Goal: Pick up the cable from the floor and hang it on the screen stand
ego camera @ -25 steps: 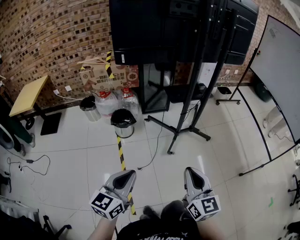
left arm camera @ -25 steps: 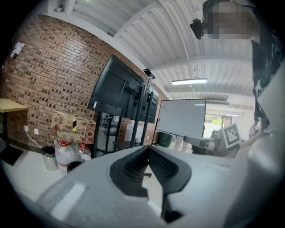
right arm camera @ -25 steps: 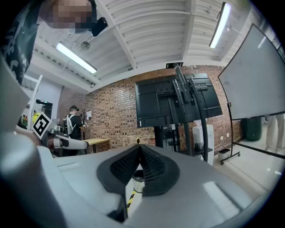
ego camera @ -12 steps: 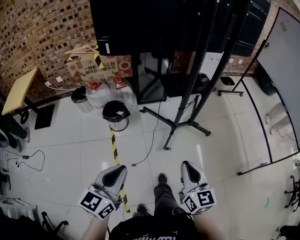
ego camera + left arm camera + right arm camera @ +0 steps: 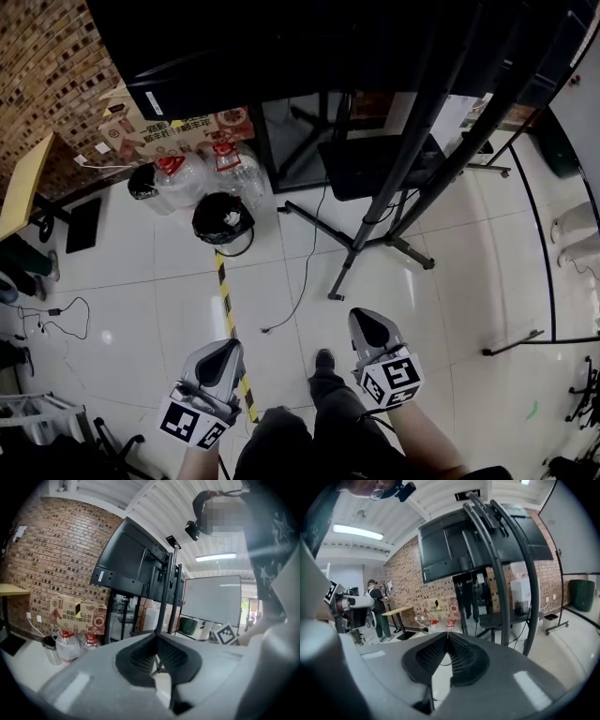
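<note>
Both tools were closed with nothing in them. In the left gripper view the jaws met at the tips, and the gap behind them showed only floor. The right gripper view showed the same.

Head view: the left gripper (image 5: pixel 229 345) and right gripper (image 5: pixel 362 317) were low in the frame, apart from each other, both pointing towards the screen stand (image 5: pixel 377 221). The person's shoe (image 5: pixel 324 358) sat between them.

The cable (image 5: pixel 306 272), thin and black, lay on the white floor (image 5: pixel 450 281). Its loose end rested just beside the yellow-and-black tape strip (image 5: pixel 225 295), ahead of the grippers and clear of both. From there it ran up past the stand's left foot to the dark shelf (image 5: pixel 370 169) under the screen (image 5: pixel 281 47). Neither gripper touched it.

Left of the stand stood a black bin (image 5: pixel 223 218), two water bottles (image 5: pixel 178 180) and a cardboard box (image 5: pixel 169 127) against the brick wall (image 5: pixel 47 66). A second thin cord (image 5: pixel 56 323) lay at the far left of the floor.
</note>
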A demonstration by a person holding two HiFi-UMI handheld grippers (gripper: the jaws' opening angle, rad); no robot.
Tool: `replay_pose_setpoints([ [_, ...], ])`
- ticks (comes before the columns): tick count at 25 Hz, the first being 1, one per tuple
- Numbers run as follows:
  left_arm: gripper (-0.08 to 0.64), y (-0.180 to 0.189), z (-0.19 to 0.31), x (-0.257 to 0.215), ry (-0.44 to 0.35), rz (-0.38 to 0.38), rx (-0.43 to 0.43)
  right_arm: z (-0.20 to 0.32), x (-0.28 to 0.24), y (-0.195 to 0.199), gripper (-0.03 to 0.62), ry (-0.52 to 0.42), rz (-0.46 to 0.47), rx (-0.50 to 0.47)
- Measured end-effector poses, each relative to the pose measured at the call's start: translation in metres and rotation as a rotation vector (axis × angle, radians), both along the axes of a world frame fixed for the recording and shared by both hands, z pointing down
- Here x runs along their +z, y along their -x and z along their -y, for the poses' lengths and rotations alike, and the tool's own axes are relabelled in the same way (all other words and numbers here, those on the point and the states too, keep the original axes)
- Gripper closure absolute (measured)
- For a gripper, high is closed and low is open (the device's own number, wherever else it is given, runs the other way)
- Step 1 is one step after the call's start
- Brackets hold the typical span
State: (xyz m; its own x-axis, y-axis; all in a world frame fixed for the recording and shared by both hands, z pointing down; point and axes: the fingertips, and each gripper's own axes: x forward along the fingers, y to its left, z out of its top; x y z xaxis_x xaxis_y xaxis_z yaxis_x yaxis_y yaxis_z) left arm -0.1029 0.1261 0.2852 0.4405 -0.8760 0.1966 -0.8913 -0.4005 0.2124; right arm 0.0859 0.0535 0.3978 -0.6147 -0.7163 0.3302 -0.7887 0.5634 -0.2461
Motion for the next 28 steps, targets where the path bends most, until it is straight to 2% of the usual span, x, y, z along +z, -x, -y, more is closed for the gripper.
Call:
replay_pose_setpoints([
  [2,0.558,0.005,0.015,0.013,-0.001,0.010,0.005,0.013,0.032,0.015,0.583,0.058,-0.029,-0.031],
  [8,0.558,0.026,0.065,0.080,0.009,-0.008,0.027,0.041,0.108,0.046,0.578,0.113,-0.127,-0.044],
  [14,0.558,0.056,0.115,0.154,-0.010,-0.019,0.000,0.074,0.162,0.061,0.584,0.048,-0.179,-0.006],
  [17,0.558,0.067,0.125,0.188,0.016,-0.015,0.003,0.080,0.194,0.066,0.584,0.078,-0.179,0.024],
  [21,0.558,0.066,0.127,0.233,0.048,0.029,0.043,0.087,0.240,0.070,0.584,0.115,-0.179,0.037],
  [28,0.558,0.067,0.132,0.297,0.088,-0.002,0.069,0.099,0.316,0.081,0.583,0.170,-0.196,0.026],
])
